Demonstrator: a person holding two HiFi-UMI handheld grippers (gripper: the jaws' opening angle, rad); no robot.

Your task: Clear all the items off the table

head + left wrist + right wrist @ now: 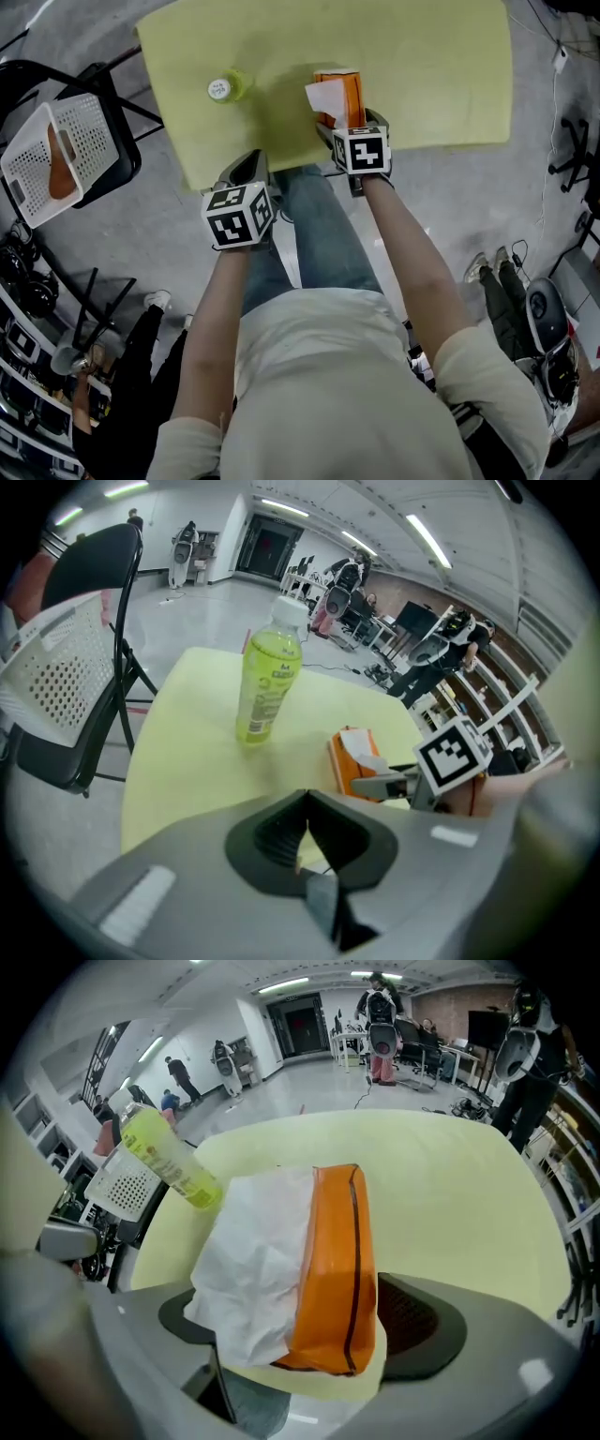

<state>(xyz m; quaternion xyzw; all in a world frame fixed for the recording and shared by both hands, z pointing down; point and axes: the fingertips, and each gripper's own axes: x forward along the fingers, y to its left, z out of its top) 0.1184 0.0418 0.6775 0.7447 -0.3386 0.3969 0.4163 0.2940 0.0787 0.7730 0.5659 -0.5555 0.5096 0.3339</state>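
Head view looks down on a yellow-green table point(450, 84) with two things on it: a bottle point(225, 88) of yellow-green drink with a white cap, standing upright at the left, and an orange tissue pack point(339, 94) to its right, closer to the near edge, with a white tissue point(325, 96) sticking out of its top. The right gripper point(350, 122) points steeply down at the pack. In the right gripper view its jaws stand wide apart with the pack between them, and the right jaw's dark pad is clear of the orange side, so nothing is clamped. The left gripper point(246, 169) hangs over the table's near left edge, well apart from the bottle. The left gripper view shows its jaws closed together with nothing between them. Off the table to the far left, a white perforated basket point(56, 150) sits on a black chair point(112, 159) and holds an orange object point(61, 173).
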